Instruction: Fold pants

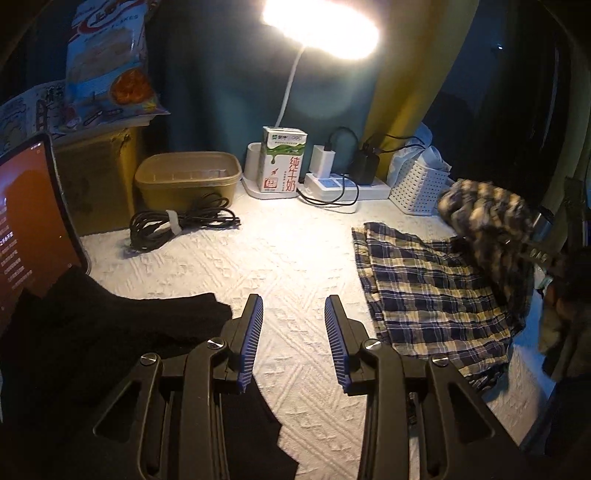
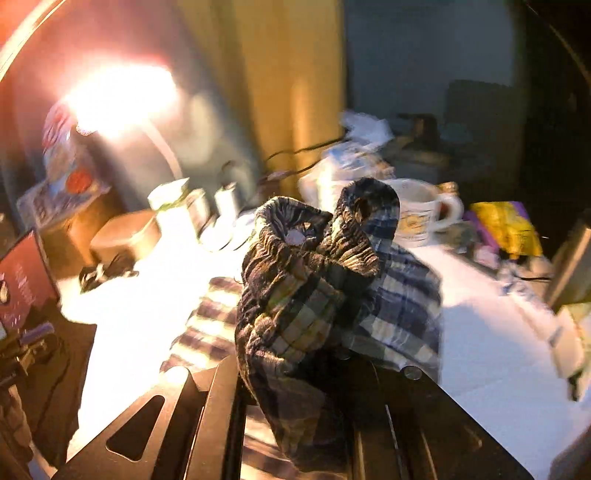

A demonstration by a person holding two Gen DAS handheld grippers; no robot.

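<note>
Ribbed blue pads line my left gripper [image 1: 293,341], whose black fingers stand wide apart over the white quilted cover [image 1: 280,258], nothing between them. Just left of it lies a flat black cloth [image 1: 122,332], soft and matte. My right gripper [image 2: 314,354] has its fingers buried under the plaid pants [image 2: 306,295]; it is clamped on the bunched, elastic-gathered waistband, which stands up in crumpled folds in front of the lens. In the left view those pants [image 1: 436,291] spread crinkled in navy and cream checks at the right of the cover, one end lifted. Farther back stand a milk carton [image 1: 282,160], a rounded tan tub [image 1: 188,179], a coiled black cable [image 1: 177,223] and a perforated white basket [image 1: 417,190] under a glaring lamp [image 1: 321,26]
</note>
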